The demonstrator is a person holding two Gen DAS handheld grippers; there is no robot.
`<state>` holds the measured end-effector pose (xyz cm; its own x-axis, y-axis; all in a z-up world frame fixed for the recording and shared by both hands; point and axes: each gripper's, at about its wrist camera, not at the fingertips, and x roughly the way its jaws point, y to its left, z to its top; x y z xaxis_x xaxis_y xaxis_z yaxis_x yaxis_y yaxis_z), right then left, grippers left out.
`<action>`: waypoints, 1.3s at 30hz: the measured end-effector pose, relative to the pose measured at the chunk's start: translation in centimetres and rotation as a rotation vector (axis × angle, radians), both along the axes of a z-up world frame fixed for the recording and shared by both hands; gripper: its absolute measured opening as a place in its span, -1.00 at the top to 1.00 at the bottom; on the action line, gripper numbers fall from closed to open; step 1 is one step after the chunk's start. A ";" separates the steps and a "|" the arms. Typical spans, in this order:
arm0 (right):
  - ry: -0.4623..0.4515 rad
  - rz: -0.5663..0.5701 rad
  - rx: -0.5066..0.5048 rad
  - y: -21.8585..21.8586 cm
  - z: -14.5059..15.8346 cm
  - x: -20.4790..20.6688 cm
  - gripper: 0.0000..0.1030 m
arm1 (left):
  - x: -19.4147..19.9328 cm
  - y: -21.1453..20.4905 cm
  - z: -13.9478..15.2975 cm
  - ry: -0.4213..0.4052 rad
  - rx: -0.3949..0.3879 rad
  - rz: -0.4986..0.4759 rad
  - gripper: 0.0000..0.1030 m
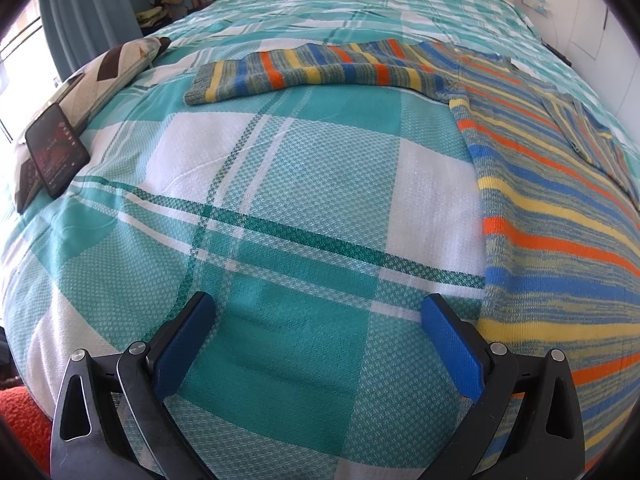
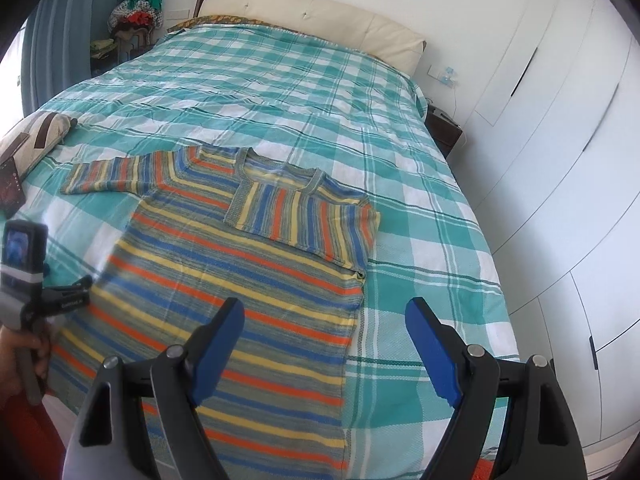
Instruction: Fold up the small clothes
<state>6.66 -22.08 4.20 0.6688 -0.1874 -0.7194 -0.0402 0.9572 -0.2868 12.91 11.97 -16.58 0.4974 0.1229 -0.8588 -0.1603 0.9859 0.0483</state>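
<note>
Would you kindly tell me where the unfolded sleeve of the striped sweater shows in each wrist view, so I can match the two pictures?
Left wrist view: the unfolded sleeve lies across the upper middle, reaching left from the sweater's body.
Right wrist view: the same sleeve sits left of centre, pointing toward the left edge.
Shared landmark: the patterned pillow just beyond the sleeve's cuff.

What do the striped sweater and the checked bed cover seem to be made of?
Striped sweater: probably knitted yarn, matte; ribbed neckline and soft, slightly blurred stripe edges suggest knit. Checked bed cover: probably woven cotton, matte; a fine waffle-like weave shows up close. The exact fibre cannot be told.
</note>
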 end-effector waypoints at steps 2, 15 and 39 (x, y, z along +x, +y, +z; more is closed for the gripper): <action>-0.003 -0.005 -0.009 0.2 0.3 -0.2 -0.59 | 0.0 0.0 0.0 0.000 0.000 0.000 -0.99; -0.016 -0.009 -0.047 1.0 1.2 -1.2 -0.59 | 0.0 0.0 0.0 -0.001 0.002 0.001 -0.99; -0.001 0.013 -0.073 1.2 1.0 -1.5 -0.59 | 0.0 -0.1 -0.1 -0.003 0.004 0.003 -0.99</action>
<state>5.16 -20.85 5.19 0.6723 -0.2311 -0.7033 -0.0517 0.9330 -0.3560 12.87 11.87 -16.63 0.4993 0.1277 -0.8570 -0.1631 0.9852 0.0517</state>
